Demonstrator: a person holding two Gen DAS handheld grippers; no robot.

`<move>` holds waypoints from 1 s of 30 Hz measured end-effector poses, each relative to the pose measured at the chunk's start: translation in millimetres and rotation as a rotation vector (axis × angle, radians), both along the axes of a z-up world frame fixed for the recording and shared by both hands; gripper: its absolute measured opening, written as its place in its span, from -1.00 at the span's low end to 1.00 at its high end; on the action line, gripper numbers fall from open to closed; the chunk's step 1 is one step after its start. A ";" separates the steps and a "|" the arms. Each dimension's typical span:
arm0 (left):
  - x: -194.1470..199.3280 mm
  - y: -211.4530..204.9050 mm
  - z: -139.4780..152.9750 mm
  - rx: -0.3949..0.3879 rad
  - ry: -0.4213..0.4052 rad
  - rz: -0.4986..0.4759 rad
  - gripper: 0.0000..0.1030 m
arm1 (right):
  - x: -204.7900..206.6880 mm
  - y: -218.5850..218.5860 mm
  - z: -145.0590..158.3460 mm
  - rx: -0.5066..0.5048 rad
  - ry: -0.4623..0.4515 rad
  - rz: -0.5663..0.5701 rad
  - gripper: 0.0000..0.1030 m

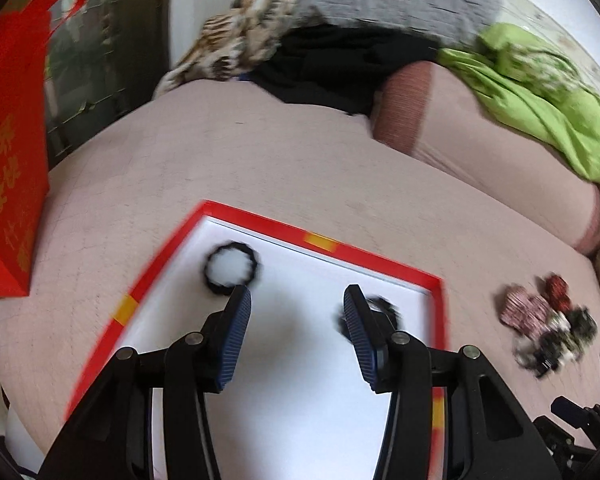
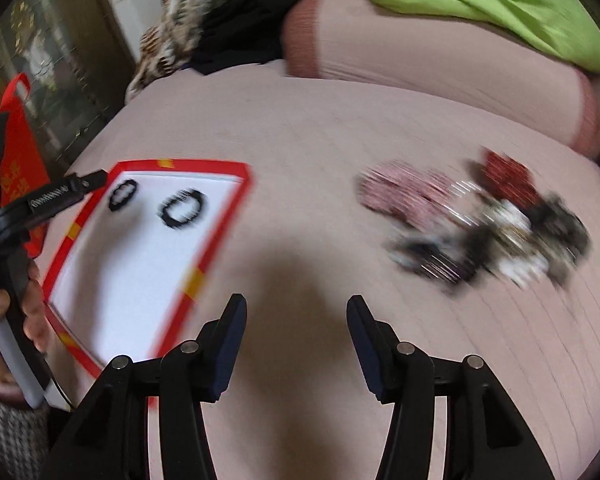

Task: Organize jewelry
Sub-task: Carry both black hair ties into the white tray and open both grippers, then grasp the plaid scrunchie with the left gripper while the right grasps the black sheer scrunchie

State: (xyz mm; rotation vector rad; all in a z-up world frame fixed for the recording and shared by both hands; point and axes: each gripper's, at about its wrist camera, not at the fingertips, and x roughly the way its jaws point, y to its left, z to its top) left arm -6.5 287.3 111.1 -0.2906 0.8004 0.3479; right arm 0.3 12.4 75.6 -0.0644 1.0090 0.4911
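A red-rimmed box lid with a white inside [image 1: 372, 258] lies on the pink bed; it also shows in the right wrist view [image 2: 220, 216]. Two black beaded bracelets lie in it: one [image 1: 231, 267] at the far left, one [image 1: 384, 312] partly hidden behind my left gripper's right finger. In the right wrist view they are the left bracelet [image 2: 123, 194] and the right bracelet [image 2: 181, 209]. My left gripper [image 1: 297, 304] is open and empty above the lid. My right gripper [image 2: 297, 312] is open and empty over the sheet. A blurred pile of jewelry and hair accessories [image 2: 480, 220] lies to the right, and shows in the left wrist view [image 1: 548, 324].
A red gift bag [image 1: 12, 160] stands at the left. Pillows [image 1: 480, 128], a green cloth [image 1: 540, 92], black and patterned clothes [image 1: 332, 64] lie at the back. The hand holding the left gripper [image 2: 4, 308] is at the right view's left edge.
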 end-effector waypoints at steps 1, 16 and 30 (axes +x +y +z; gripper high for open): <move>-1.4 -7.9 0.8 -0.013 -0.002 -0.019 -0.08 | -4.4 -18.5 -1.2 -0.003 0.002 -0.024 0.10; 36.1 -170.1 -14.6 -0.107 0.114 -0.345 0.16 | -4.8 -206.8 -20.8 0.096 0.049 -0.329 0.20; 157.2 -190.6 -66.1 -0.271 0.253 -0.295 0.21 | 94.6 -247.6 -22.7 0.181 0.013 -0.431 0.36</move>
